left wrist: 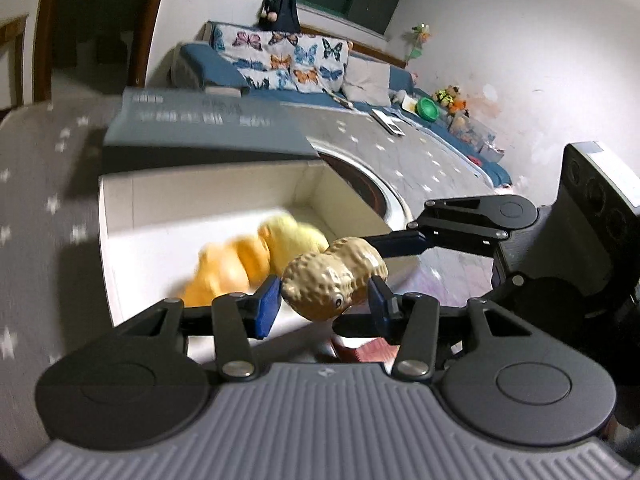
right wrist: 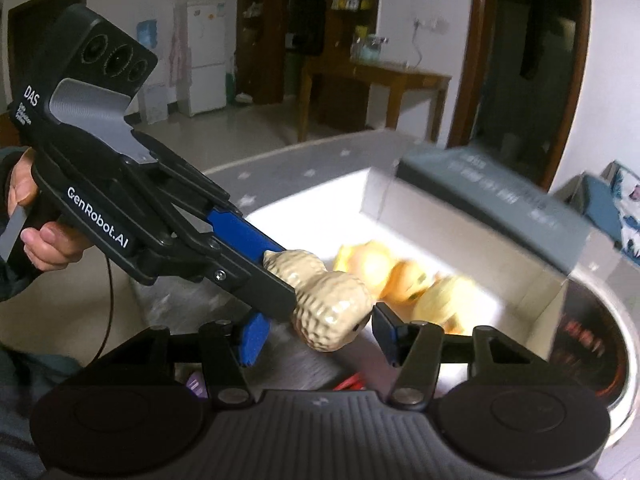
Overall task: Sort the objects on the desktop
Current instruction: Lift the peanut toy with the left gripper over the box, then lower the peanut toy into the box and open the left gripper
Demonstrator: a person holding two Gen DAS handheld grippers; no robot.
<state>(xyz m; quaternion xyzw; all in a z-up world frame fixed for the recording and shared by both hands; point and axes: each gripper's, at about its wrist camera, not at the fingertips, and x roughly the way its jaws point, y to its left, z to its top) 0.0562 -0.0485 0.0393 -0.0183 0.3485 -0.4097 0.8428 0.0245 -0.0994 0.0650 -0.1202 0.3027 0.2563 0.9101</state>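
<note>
The left gripper [left wrist: 324, 306] is clamping the peanut [left wrist: 334, 282], a tan, bumpy toy with a small eye. Its two blue pads [left wrist: 268, 306] are pressing on opposite sides of the toy. In the right wrist view this gripper is reaching in from the left, with a left hand [right wrist: 36, 232] wrapping its handle, and its fingers are pinching the far lobe of the peanut.

The right gripper [right wrist: 318, 334] is straddling the same peanut, with its jaws spread wider than the toy. Its right pad is sitting just beside the peanut's near lobe. Its left pad is standing apart from the toy, partly hidden behind the other gripper's finger.

The peanut is hanging in the air just in front of the box [left wrist: 200, 200], over its near edge and not inside it. The box is white inside and is lying open. Its grey lid [left wrist: 200, 128] is tilting up at the far side, and the print on it is too blurred to read.

Inside the box, an orange toy [left wrist: 228, 268] and a yellow toy [left wrist: 292, 236] are lying side by side and touching, both smeared by motion.

The box is resting on a grey cloth [left wrist: 40, 200] with white stars. A round tin [right wrist: 592, 336] with a metal rim is sitting just beside the box, partly under its corner.
</note>
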